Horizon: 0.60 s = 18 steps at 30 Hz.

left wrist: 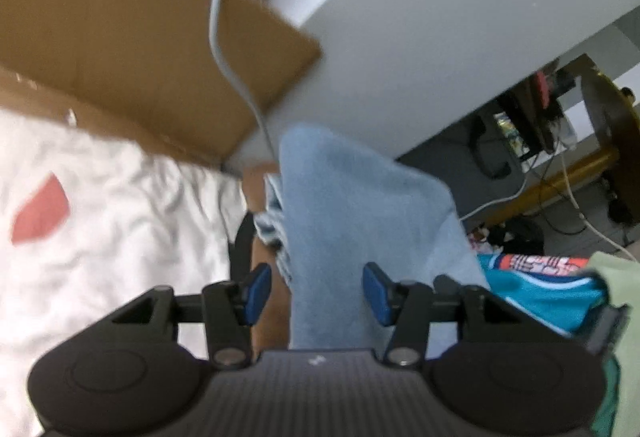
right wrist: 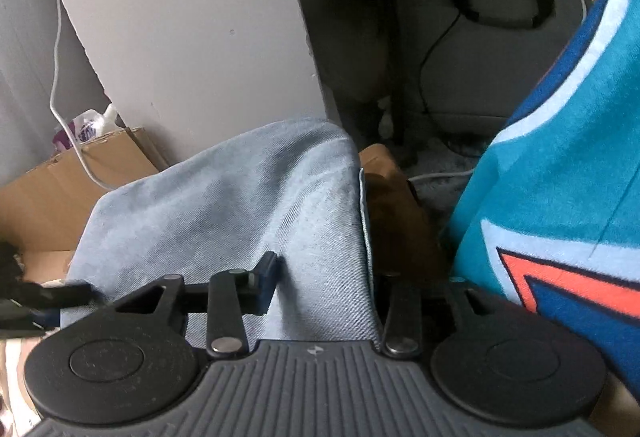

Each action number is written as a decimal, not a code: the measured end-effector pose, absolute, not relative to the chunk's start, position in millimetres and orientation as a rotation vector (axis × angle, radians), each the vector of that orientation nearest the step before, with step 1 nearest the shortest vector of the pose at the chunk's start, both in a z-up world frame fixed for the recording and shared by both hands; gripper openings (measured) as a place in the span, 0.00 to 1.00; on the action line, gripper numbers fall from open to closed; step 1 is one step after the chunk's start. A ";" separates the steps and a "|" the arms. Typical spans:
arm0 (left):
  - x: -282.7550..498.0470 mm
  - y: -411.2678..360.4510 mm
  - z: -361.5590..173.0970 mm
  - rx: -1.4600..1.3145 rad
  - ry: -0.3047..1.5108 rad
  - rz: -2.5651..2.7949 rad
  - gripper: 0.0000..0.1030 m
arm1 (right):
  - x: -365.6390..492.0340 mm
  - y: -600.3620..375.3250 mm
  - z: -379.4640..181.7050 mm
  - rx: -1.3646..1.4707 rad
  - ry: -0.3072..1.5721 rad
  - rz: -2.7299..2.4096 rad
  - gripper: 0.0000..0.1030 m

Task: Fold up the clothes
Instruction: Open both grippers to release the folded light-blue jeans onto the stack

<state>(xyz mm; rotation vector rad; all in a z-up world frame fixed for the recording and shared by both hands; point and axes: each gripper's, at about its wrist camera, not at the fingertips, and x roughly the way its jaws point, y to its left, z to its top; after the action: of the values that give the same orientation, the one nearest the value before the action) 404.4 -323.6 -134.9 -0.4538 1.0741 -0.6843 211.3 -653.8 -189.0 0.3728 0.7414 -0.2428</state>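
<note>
A light blue denim garment [left wrist: 360, 205] hangs bunched ahead of my left gripper [left wrist: 318, 291]. Its lower part passes between the blue pads [left wrist: 258, 289], which stand wide apart, with a gap on the left side, so the gripper is open. In the right wrist view the same denim [right wrist: 240, 197] drapes across my right gripper [right wrist: 324, 281]. The left pad [right wrist: 268, 279] shows against the cloth, and the right fingertip is hidden behind the cloth's hemmed edge. Those jaws also stand apart, open, with flat cloth between them.
A teal jersey [right wrist: 560, 177] with an orange and blue print hangs close on the right, also seen as the jersey [left wrist: 540, 293]. A cardboard box [left wrist: 140, 37], a white cable [left wrist: 218, 37] and white bedding [left wrist: 100, 237] lie left. Dark furniture and cables [right wrist: 440, 37] stand behind.
</note>
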 end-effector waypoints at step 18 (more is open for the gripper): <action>396.2 -358.9 -161.9 -0.318 1.119 -0.695 0.05 | 204.8 -670.9 -171.5 0.511 0.617 -0.249 0.65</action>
<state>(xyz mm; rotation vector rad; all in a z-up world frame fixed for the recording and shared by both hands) 396.2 -358.9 -161.9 -0.3181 1.1192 -0.6954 204.8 -670.9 -171.5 0.5110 0.6169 -0.2489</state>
